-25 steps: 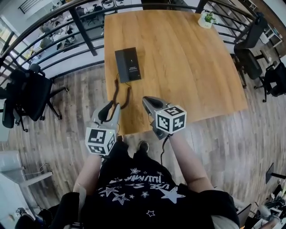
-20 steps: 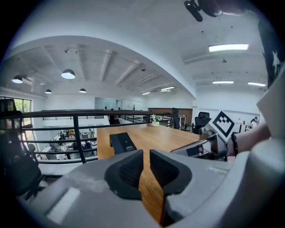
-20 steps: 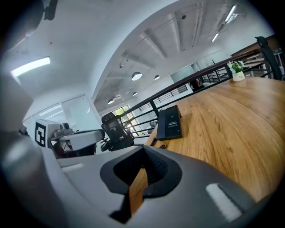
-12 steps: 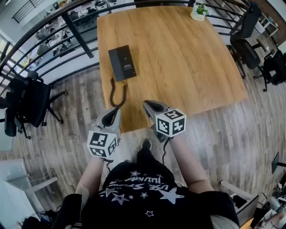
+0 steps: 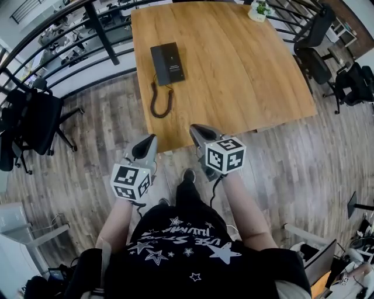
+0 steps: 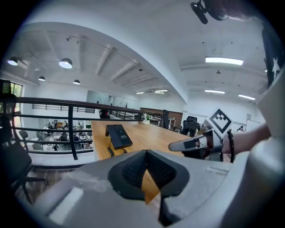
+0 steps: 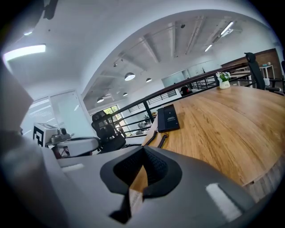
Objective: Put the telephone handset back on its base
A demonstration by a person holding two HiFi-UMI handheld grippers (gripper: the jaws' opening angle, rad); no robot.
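The black telephone lies on the wooden table near its left edge, and no handset shows apart from it. Its coiled cord loops toward the near edge. My left gripper hangs just off the near edge; its jaws have just been closing and are now shut with nothing between them. My right gripper is beside it, shut and empty. The left gripper view shows the telephone beyond the left gripper. In the right gripper view the telephone and cord lie past the right gripper.
A small potted plant stands at the table's far right corner. A black railing runs along the left and far sides. Office chairs stand at the left and right. Wood floor lies around the table.
Both grippers have drawn back from over the cord and the table's near edge toward the person. The left jaws, open a second ago, have closed on nothing.
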